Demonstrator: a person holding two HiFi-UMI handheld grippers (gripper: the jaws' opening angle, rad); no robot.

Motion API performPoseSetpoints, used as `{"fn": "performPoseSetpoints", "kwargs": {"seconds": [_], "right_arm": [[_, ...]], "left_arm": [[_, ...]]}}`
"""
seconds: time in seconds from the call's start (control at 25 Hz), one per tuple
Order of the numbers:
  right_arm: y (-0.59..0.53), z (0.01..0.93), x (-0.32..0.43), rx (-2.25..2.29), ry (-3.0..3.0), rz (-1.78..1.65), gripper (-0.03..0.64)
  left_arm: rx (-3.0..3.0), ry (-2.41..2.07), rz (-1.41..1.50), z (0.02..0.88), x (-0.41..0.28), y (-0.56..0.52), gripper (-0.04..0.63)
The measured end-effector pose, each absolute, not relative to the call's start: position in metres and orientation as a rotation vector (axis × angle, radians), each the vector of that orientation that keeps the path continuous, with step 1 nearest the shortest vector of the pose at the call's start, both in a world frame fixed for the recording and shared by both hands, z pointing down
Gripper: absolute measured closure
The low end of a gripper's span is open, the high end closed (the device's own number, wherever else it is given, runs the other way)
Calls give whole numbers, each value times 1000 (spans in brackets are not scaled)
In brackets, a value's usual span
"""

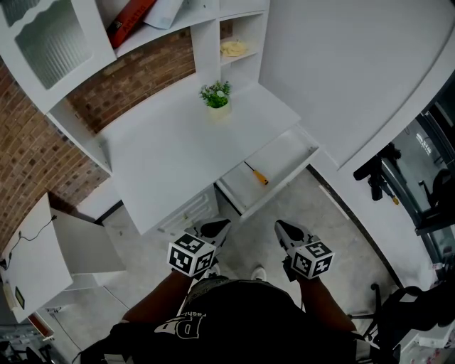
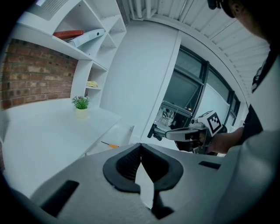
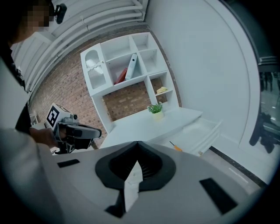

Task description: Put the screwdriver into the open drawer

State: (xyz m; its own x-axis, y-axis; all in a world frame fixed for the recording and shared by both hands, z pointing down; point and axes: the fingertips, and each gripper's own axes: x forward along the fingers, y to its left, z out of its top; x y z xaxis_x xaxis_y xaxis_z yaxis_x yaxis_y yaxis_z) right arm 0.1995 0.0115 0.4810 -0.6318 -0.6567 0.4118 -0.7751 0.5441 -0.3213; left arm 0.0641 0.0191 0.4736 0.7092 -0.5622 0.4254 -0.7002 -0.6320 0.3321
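The screwdriver (image 1: 257, 175), with an orange handle and thin dark shaft, lies inside the open white drawer (image 1: 284, 153) at the desk's front right. It also shows in the left gripper view as the small orange screwdriver (image 2: 109, 145) and in the right gripper view as the same screwdriver (image 3: 176, 147) in the drawer (image 3: 202, 131). My left gripper (image 1: 220, 227) and right gripper (image 1: 281, 227) hang side by side close to my body, below the drawer and apart from it. Both are shut with nothing between them.
A small potted plant (image 1: 216, 95) stands at the back of the white desk (image 1: 163, 156). Shelves above hold a red book (image 1: 128, 21). A white side table (image 1: 43, 263) stands at the left, black equipment (image 1: 378, 172) at the right.
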Motion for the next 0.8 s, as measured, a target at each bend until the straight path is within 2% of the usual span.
{"fn": "performPoseSetpoints", "kwargs": {"seconds": [0.8], "right_arm": [[15, 482, 207, 1190, -2544, 712, 611]], "left_arm": [[2438, -981, 382, 473, 72, 22, 577]]}}
